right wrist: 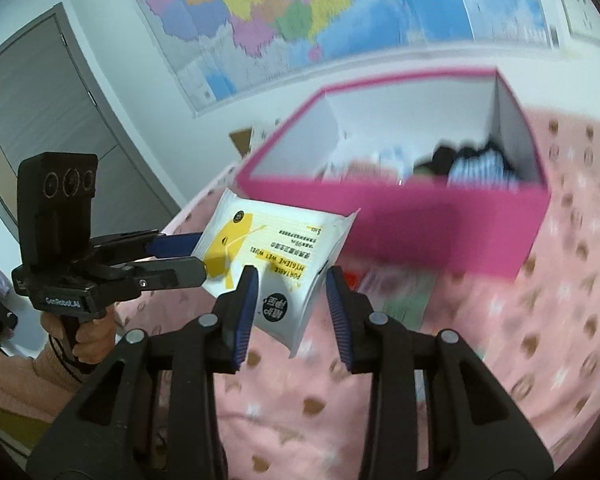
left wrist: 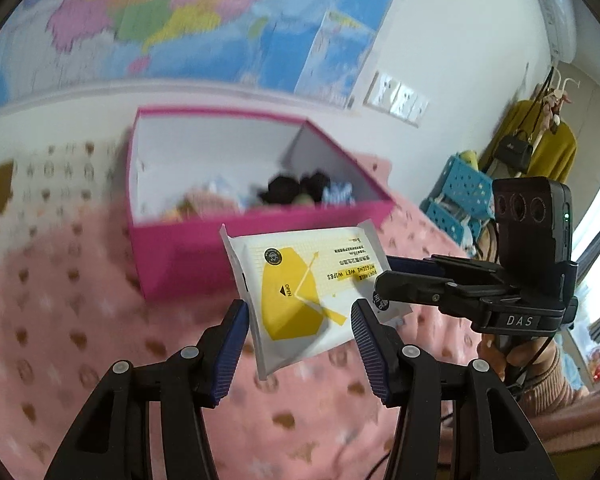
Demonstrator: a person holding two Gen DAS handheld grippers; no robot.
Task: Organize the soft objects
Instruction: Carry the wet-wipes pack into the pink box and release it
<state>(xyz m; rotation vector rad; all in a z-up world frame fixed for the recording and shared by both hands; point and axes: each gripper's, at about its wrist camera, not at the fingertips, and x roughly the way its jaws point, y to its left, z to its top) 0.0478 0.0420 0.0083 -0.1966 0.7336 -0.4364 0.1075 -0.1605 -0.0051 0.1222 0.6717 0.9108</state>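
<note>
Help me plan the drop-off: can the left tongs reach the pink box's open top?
Probably yes: the pink box stands open beyond the left tongs, nothing between. But the right tongs also grip the wipes pack, so both must travel together.

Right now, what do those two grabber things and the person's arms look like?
Each hand-held gripper, left and right, is black plastic with two fingers lined by ribbed blue pads and round grey pivot pins. On top sits a black camera box with three lenses. The right one is marked "DAS", the left "GenRobot.AI". Thin black cables hang by the handles. The person wears a pinkish ribbed sleeve.
</note>
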